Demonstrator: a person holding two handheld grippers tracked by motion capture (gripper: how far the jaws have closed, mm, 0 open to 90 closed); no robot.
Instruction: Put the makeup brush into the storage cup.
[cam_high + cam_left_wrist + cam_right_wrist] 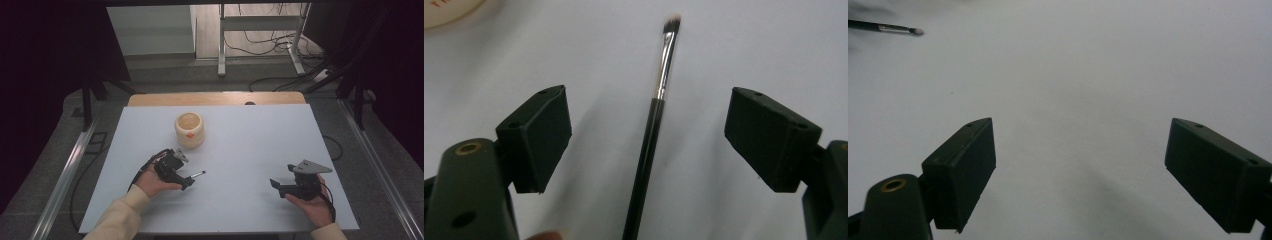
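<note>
one brush (651, 135), one jar (189, 130), two grippers (186, 181)

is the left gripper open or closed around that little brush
Open. The left gripper has its jaws wide apart, and the brush lies on the table between them, touching neither.

A lab recording bay: black curtains (45, 75) at 9 o'clock, loose cables (270, 42) at 12, white worktop (260, 145).

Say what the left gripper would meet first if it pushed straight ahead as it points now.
The brush: it lies on the table between the open left gripper jaws, along their line. How far above it they sit is unclear.
</note>
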